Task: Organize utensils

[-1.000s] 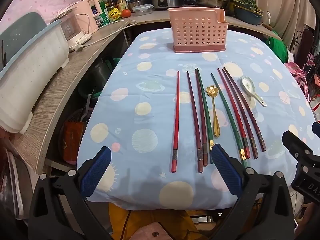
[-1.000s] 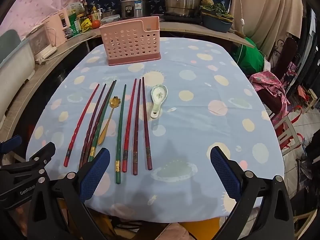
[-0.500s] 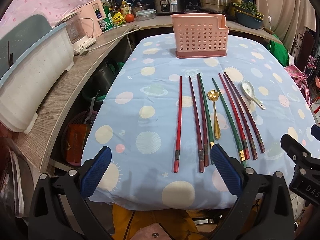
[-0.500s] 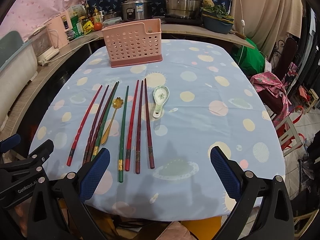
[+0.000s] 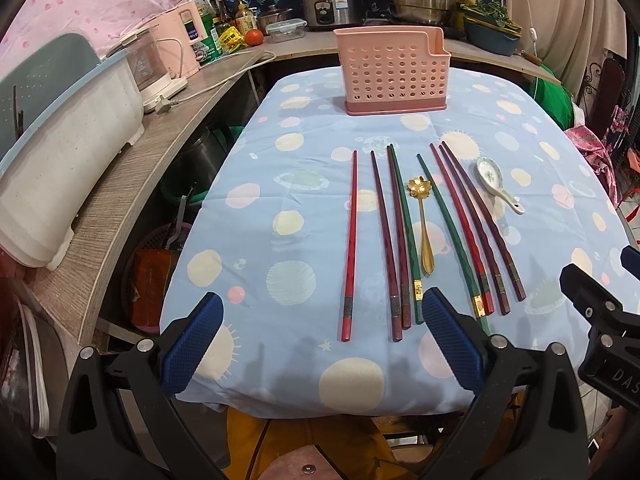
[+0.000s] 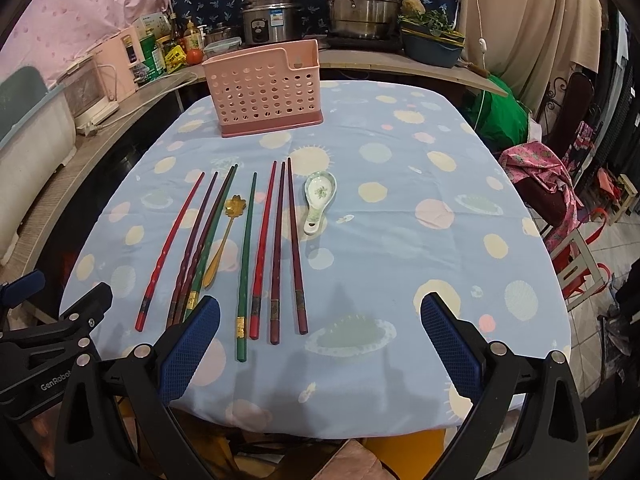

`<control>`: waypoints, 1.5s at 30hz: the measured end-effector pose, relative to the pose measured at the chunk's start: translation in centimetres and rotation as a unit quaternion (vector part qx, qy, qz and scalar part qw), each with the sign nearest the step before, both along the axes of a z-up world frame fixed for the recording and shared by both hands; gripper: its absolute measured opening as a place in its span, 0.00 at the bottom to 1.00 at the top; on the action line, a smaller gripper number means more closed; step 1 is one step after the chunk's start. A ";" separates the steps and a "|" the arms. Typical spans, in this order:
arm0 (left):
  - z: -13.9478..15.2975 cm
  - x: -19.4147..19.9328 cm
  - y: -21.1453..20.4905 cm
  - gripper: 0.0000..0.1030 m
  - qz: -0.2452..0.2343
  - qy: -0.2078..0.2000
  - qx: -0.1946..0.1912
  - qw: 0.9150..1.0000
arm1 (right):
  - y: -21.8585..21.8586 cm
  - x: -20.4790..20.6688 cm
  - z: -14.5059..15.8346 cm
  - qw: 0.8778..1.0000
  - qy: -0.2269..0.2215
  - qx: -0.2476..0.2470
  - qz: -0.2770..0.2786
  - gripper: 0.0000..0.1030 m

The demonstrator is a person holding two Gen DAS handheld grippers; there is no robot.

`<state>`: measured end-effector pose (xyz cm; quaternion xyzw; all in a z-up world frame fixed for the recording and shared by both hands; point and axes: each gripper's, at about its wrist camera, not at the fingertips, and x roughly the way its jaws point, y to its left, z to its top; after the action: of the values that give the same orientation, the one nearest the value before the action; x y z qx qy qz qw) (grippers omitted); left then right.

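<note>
Chopsticks (image 5: 404,236): seven, slim, tapered; red, maroon, green.
Spoons: gold flower-bowled (image 5: 422,220); white ceramic (image 5: 496,186).
Basket (image 5: 394,72): pink perforated plastic.
Left tool (image 5: 320,344), right tool (image 6: 318,346): spread wide, empty.

Chopsticks (image 5: 400,236), spoons before pink caddy (image 5: 394,72)

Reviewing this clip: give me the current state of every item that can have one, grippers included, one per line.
left gripper: open, holding nothing
right gripper: open, holding nothing
pink utensil holder: upright at the far end of the table, no utensils visible in it
chopsticks: eight, lying flat side by side on the tablecloth
gold spoon: lying flat among the chopsticks
ceramic spoon: lying bowl-up, right of the chopsticks
</note>
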<state>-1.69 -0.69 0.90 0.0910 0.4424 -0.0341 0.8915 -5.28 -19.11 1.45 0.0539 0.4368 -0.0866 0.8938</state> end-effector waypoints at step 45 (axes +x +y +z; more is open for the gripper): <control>-0.3 -0.5 0.0 0.92 -0.002 0.005 -0.001 1.000 | 0.1 -0.6 -0.3 1.000 0.001 0.002 0.000 0.94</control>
<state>-2.24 -0.71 0.57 0.0907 0.4466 -0.0369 0.8894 -5.90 -19.05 1.16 0.0551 0.4381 -0.0861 0.8931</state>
